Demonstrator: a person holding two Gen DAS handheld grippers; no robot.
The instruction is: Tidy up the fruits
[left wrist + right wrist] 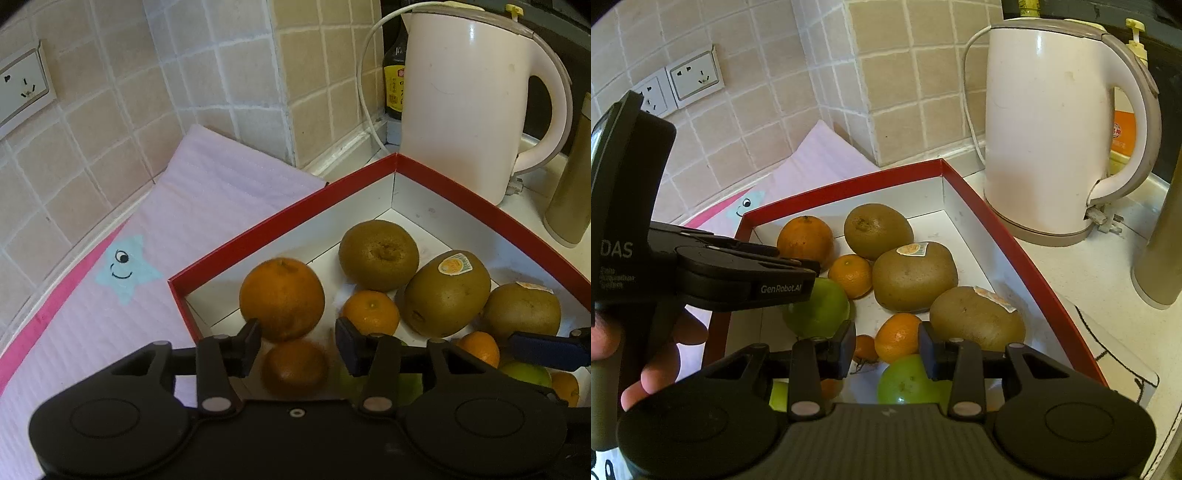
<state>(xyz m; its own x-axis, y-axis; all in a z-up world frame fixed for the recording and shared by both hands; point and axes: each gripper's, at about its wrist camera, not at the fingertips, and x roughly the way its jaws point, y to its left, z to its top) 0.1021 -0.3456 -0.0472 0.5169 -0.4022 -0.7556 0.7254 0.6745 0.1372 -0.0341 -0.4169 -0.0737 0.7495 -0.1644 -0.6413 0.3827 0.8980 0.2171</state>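
A: Where are the fruits?

B: They all lie in the shallow red cardboard box with white inside. It stands on the pale counter, just in front of the tall white plastic electric kettle. Left of the box there is a pink quilted cloth with a blue star face.

A: Which fruits do you see in it?

B: Three brown kiwis; the middle one has a sticker on top. There is a big round orange near the left wall of the box, a small orange mandarin beside it, and a green apple at the near side.

A: How is the left gripper?

B: Its jaws stand apart with a gap between them, above the fruits. A blurred orange fruit shows in the gap, lower down, but the pads do not press it. The big orange is just beyond the left finger.

A: And the right gripper?

B: Its jaws are narrow but not closed, and nothing is pinched. Another small mandarin is seen between the fingertips, lying on the box floor.
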